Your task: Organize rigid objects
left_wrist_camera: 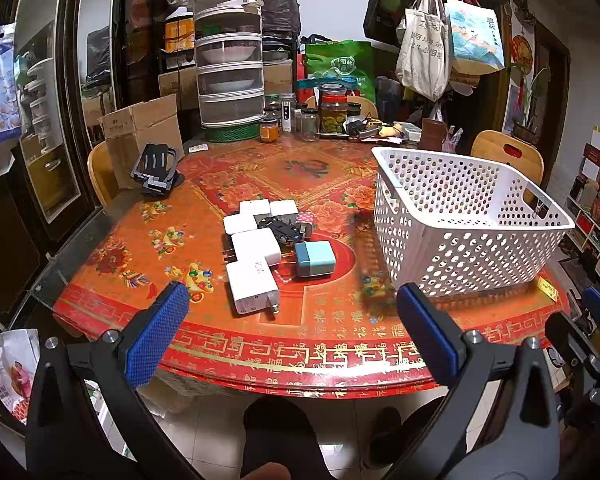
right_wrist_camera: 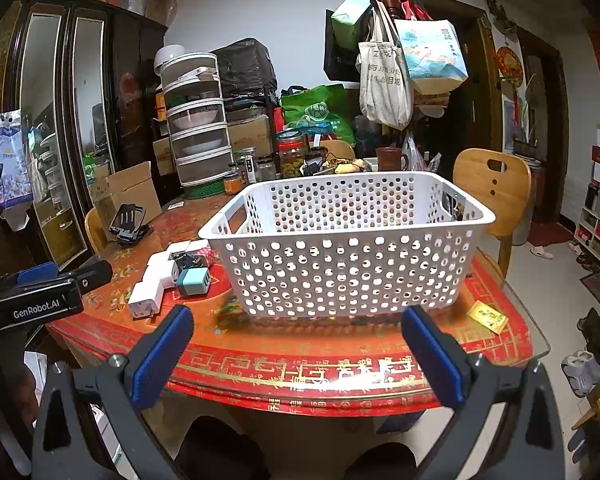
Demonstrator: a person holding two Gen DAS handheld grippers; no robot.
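Note:
A cluster of chargers lies mid-table: several white plug adapters, a teal and white charger, a small black toy-like item and a polka-dot piece. The cluster appears again in the right wrist view, with the white adapters and the teal charger. A white perforated basket stands to their right, and nothing shows inside it. My left gripper hangs open over the table's near edge, in front of the chargers. My right gripper is open in front of the basket.
A black phone stand sits at the table's left rim beside a cardboard box. Jars and a stacked food cover crowd the far side. A yellow card lies near the right edge. Wooden chairs flank the table.

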